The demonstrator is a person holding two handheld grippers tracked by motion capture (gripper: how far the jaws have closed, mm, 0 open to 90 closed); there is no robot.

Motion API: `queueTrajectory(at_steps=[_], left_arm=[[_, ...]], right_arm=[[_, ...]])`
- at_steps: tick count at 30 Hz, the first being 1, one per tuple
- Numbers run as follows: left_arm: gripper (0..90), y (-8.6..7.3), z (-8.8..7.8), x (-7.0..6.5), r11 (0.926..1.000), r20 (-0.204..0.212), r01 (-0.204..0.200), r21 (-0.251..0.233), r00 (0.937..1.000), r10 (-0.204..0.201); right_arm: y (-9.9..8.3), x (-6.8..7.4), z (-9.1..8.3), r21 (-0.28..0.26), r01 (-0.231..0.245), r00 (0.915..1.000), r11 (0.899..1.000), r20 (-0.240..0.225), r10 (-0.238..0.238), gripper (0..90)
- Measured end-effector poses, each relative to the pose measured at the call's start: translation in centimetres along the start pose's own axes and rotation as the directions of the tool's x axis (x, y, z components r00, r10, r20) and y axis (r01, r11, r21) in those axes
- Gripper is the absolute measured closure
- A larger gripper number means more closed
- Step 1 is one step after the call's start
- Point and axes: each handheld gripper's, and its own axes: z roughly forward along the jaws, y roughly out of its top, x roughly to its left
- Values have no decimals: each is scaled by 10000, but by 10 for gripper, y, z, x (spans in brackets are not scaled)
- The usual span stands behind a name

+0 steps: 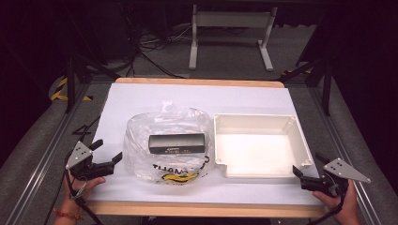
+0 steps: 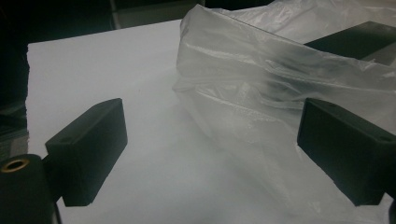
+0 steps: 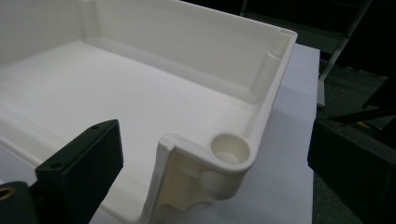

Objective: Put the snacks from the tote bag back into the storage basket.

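White paper covers the tabletop [image 1: 141, 98], which has a wooden edge. At its near left corner the left gripper [image 1: 111, 157] is held in a person's left hand [image 1: 82, 183], with its jaws spread wide and nothing between them. It points toward a clear plastic bag [image 1: 166, 140] lying at the middle of the tabletop, and sits just beside the bag's left edge; whether a jaw touches the plastic cannot be told. In the left gripper view the crumpled bag [image 2: 261, 84] bulges up behind the right-hand jaw. A black rectangular box [image 1: 177, 143] lies inside the bag, and yellow and black print shows on the bag's near side.

At the near right corner the right gripper [image 1: 305, 174] is held in the right hand [image 1: 340, 199], also with its jaws apart and empty. It points at the near right corner of a shallow cream plastic tray [image 1: 300, 136], which stands just right of the bag. In the right gripper view that rounded corner of the tray [image 3: 229, 149] lies between the two jaws, apart from both. Both forearms enter from the bottom edge, low and level with the tabletop.
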Motion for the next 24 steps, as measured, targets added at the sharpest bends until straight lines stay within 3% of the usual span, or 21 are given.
queueTrajectory(at_steps=[7,10,15,18,24], left_arm=[[92,0,0,-2,9999,87,-120,7,9999,120],[92,1,-1,-2,9996,220,-263,-87,9994,265],[89,1,3,-3,9995,229,-290,119,9993,287],[90,2,3,-4,9994,172,-336,89,9993,334],[90,2,1,-5,9997,43,-259,37,9997,259]], right_arm=[[1,3,-1,78,139,9999,9999,-63,-138,49],[3,4,-4,62,409,9991,9991,-96,-408,58],[7,4,-7,-99,156,9997,9998,-171,-158,71],[10,5,-9,-306,422,9983,9986,-392,-434,90],[18,6,-10,-592,507,9956,9970,-761,-552,126]])
